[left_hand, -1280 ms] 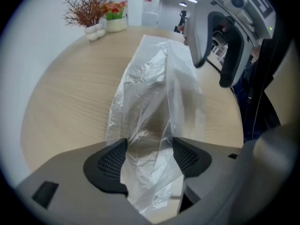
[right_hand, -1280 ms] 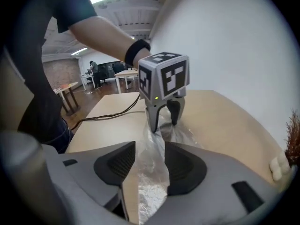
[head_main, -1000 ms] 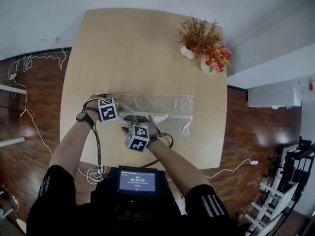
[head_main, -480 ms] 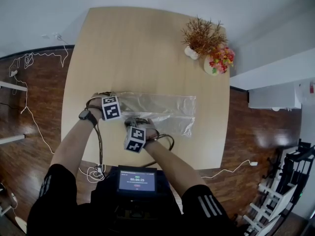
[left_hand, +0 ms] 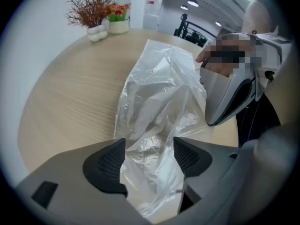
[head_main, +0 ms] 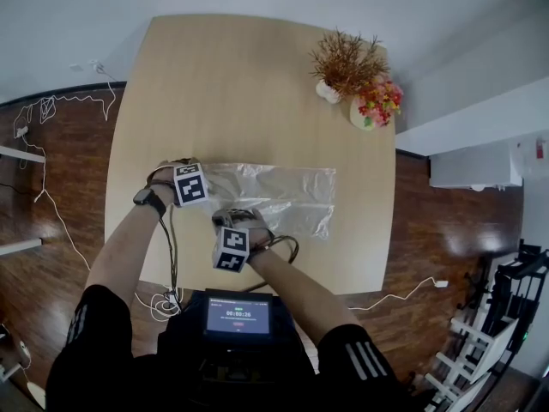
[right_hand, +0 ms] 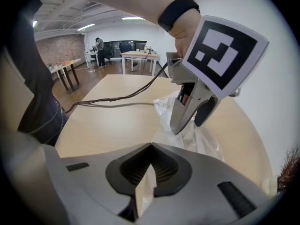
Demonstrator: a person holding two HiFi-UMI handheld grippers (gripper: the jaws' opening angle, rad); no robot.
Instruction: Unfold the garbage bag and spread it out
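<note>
A clear, crinkled garbage bag lies in a long band across the near part of the wooden table. My left gripper points down over the bag's left end. In the left gripper view its jaws stand wide apart with loose bag film bunched between the pads. My right gripper is at the bag's near edge, a little right of the left one. Its jaws are shut on a thin fold of the film. The left gripper hangs just beyond it.
Two small vases with dried twigs and red flowers stand at the table's far right corner. Cables run from the grippers to a screen unit at my chest. Wooden floor surrounds the table.
The right gripper has drawn slightly toward the table's near edge. The left gripper and the bag look much the same.
</note>
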